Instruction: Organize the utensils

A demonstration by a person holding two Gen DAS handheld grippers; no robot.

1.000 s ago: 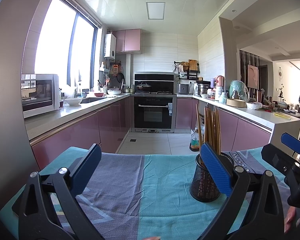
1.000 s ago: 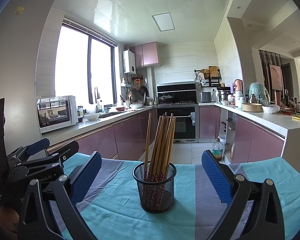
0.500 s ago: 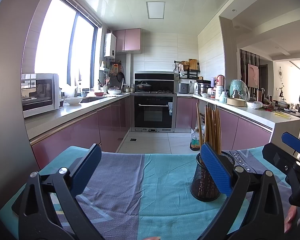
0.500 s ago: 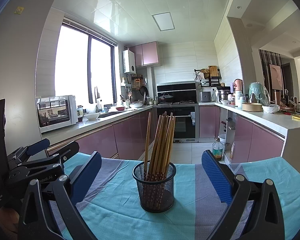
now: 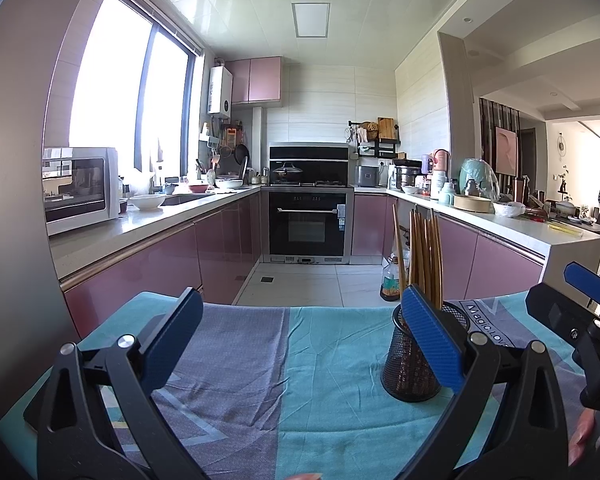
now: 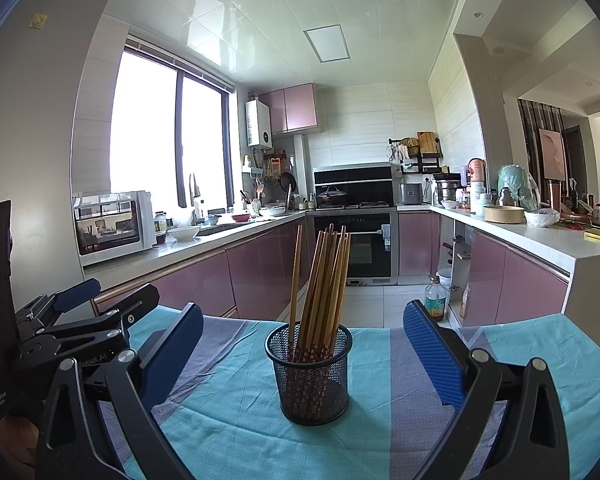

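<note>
A black mesh cup point(image 6: 312, 376) stands upright on the teal and purple cloth, holding several wooden chopsticks point(image 6: 324, 280). My right gripper point(image 6: 302, 346) is open and empty, with the cup centred between its blue pads and a little beyond them. My left gripper point(image 5: 300, 332) is open and empty over bare cloth. In the left wrist view the mesh cup point(image 5: 408, 364) sits behind the right finger, with the chopsticks point(image 5: 424, 256) rising above it. The right gripper point(image 5: 580, 320) shows at the far right there; the left gripper point(image 6: 80, 320) shows at the left of the right wrist view.
The cloth-covered table point(image 5: 332, 360) ends at a far edge with kitchen floor beyond. Pink cabinets and counters run along both sides, with a microwave point(image 6: 112, 224) on the left counter and an oven point(image 5: 308, 220) at the back. A bottle point(image 6: 436, 300) stands on the floor.
</note>
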